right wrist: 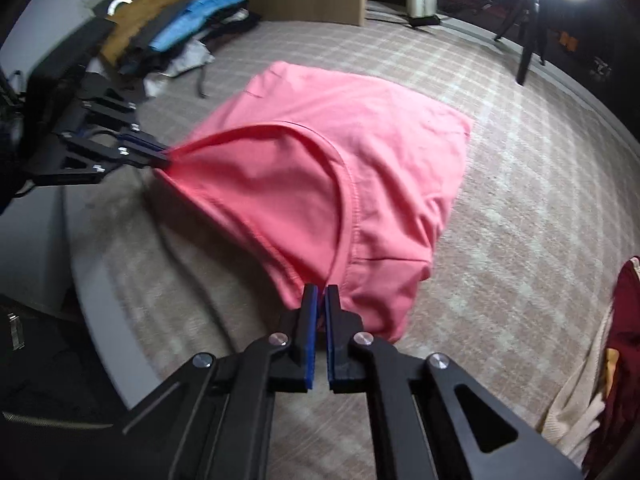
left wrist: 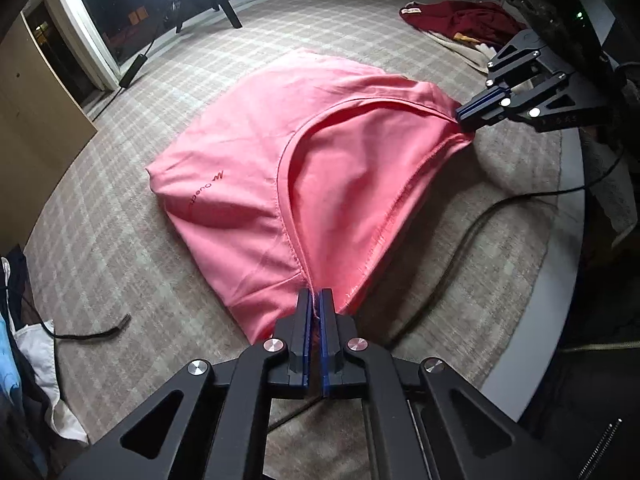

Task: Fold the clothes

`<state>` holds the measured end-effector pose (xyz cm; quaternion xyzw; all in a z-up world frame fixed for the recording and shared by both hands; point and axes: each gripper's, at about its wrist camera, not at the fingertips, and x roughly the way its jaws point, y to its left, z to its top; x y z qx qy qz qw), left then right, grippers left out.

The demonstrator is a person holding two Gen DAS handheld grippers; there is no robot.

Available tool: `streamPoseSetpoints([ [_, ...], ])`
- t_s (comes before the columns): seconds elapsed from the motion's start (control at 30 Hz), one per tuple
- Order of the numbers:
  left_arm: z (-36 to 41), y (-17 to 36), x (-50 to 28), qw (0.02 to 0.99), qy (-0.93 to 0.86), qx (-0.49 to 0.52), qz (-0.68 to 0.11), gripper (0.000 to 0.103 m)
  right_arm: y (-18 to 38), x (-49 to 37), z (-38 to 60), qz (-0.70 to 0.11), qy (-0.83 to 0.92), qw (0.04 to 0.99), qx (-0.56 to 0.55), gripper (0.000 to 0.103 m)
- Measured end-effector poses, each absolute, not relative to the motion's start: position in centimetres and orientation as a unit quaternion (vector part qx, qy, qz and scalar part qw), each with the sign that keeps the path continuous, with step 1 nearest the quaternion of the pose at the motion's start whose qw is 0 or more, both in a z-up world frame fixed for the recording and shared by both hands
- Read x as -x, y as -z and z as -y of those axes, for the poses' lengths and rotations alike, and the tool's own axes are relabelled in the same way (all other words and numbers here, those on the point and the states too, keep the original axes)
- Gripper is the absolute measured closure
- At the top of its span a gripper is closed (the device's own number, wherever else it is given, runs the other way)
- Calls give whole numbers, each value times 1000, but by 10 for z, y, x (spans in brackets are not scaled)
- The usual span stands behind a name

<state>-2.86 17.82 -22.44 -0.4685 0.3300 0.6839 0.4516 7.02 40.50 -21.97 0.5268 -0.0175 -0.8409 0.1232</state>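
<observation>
Two grippers pinching one pink cotton garment (left wrist: 256, 184) over the plaid carpet (left wrist: 120, 248).
I'm holding left gripper (left wrist: 316, 300) and right gripper (right wrist: 322, 296) fingers clamped on its stitched, curved hem, lifting that edge taut while the rest is lying flat.

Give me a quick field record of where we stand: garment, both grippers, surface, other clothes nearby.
garment: pink garment, partly folded, near edge lifted off the surface
left gripper: shut on the pink garment's near corner
right gripper: shut on the other near corner
surface: plaid cover
other clothes: dark red garment at the far side; blue and dark pile on the opposite side
cable: black cable beside the garment
</observation>
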Motion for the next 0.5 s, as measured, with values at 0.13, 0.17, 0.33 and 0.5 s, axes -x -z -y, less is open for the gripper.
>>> streamPoseSetpoints([
  [0.13, -171, 229, 21, 445, -675, 490, -326, 94, 217, -80, -412, 29, 840, 124, -527, 98],
  [0.17, -168, 228, 21, 440, -677, 494, -322, 94, 217, -81, -415, 31, 839, 122, -529, 98],
  [0.33, -153, 198, 35, 441, -705, 493, -256, 78, 209, -78, -430, 75, 851, 105, -509, 67],
  [0.5, -152, 188, 68, 423, -733, 480, -230, 75, 241, -74, -406, 30, 809, 130, -573, 64],
])
